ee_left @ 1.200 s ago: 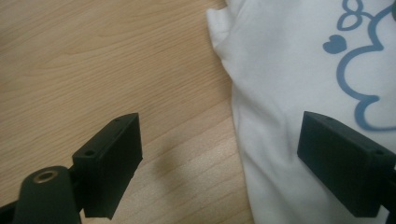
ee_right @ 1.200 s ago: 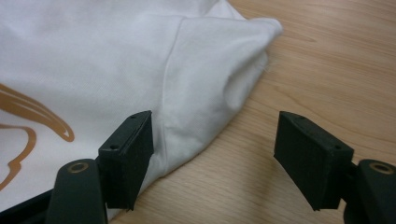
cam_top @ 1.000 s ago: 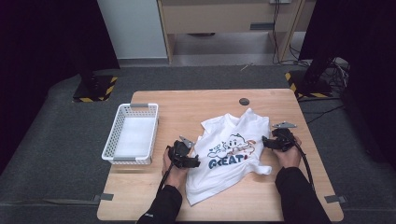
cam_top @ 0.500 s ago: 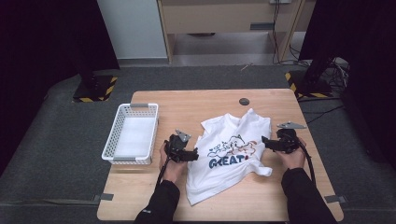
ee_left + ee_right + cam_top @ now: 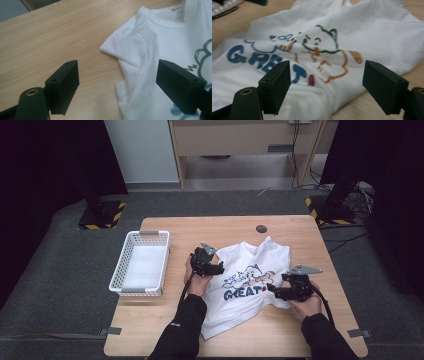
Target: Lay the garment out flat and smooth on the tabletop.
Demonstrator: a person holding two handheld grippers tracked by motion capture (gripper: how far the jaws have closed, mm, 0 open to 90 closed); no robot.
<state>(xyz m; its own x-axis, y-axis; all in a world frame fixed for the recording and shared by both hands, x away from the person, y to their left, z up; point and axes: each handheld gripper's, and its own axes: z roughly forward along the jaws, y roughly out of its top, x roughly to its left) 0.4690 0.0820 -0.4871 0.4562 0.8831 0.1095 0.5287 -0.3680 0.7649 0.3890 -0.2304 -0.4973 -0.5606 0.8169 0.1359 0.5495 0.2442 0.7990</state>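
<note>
1. A white T-shirt (image 5: 250, 285) lies spread on the wooden table (image 5: 165, 330), right of centre, its collar toward the far edge and its hem toward me, the cloth rumpled rather than flat.
2. My left gripper (image 5: 216, 268) sits at the shirt's left sleeve, in my left hand (image 5: 197, 281), with the forearm in a dark sleeve coming up from the near edge and leaning slightly right.
3. In the left gripper view my jaws stand wide apart: one over bare wood, the other over the shirt (image 5: 160, 50), with the sleeve tip (image 5: 107, 47) lying ahead of the gap. These jaws have just been closing a little, yet nothing is pinched between them.
4. My right gripper (image 5: 272, 290) points left across the shirt's right side, level with the printed word. My right hand (image 5: 306, 304) holds it from behind, with the forearm running off the near right edge.
5. In the right gripper view my jaws are also well apart and have just been opening; the printed front of the shirt (image 5: 317, 50) lies beyond and below them, and I grip none of it.
6. A white basket (image 5: 131, 270) stands on the table's left side, well apart from the shirt, to the left of my left hand.
</note>
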